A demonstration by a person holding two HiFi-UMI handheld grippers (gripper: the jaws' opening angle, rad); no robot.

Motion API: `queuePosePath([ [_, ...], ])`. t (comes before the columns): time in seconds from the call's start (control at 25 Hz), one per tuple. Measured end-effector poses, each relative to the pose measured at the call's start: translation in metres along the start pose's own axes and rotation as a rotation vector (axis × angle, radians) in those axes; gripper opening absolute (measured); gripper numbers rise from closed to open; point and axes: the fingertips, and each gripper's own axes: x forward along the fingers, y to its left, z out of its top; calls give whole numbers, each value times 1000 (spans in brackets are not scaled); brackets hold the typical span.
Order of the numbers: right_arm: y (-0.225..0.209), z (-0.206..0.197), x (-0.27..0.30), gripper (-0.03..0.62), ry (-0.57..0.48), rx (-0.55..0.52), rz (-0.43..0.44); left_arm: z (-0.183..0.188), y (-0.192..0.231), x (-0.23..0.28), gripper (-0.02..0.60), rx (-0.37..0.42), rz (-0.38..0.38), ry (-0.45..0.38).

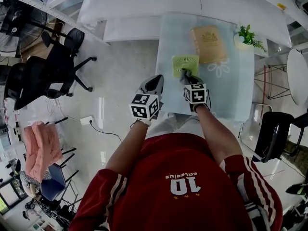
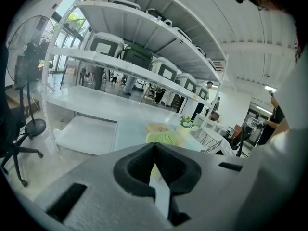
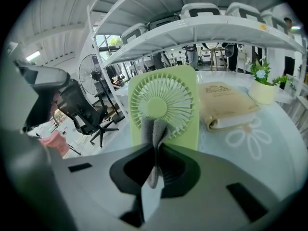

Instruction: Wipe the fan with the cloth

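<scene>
Near the left edge of the pale blue table (image 1: 240, 95), the small square lime-green plastic fan (image 3: 163, 105) is stood. A folded grey cloth (image 3: 155, 129) is pinched by the right gripper (image 3: 155, 150) just before the grille. The left gripper (image 2: 155, 146) is pressed together, empty. Unbraced, the fan could be toppled by a firm push.

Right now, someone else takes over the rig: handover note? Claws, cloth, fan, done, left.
Left claw: shut, empty, held near the table's left edge, clear of the fan.
Right claw: shut on the grey cloth, whose free end is up at the lower grille of the fan; contact not certain.
Fan: upright on the table, left of a tan book, with a potted plant further right.
Done: cloth gripped and at the fan; how much is wiped can't be judged.
Left: wipe grille and frame.
</scene>
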Motion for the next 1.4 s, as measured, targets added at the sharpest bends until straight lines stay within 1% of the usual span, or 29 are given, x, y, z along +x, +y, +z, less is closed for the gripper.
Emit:
queuePosePath([
  [0.64,-41,-6,-18,23,14,24,-52,6,-25,19,5,5,-33,-3],
  [1.4,-77,-15,-36,23,16,54,-106,5,-51,37,5,24,-74,11],
])
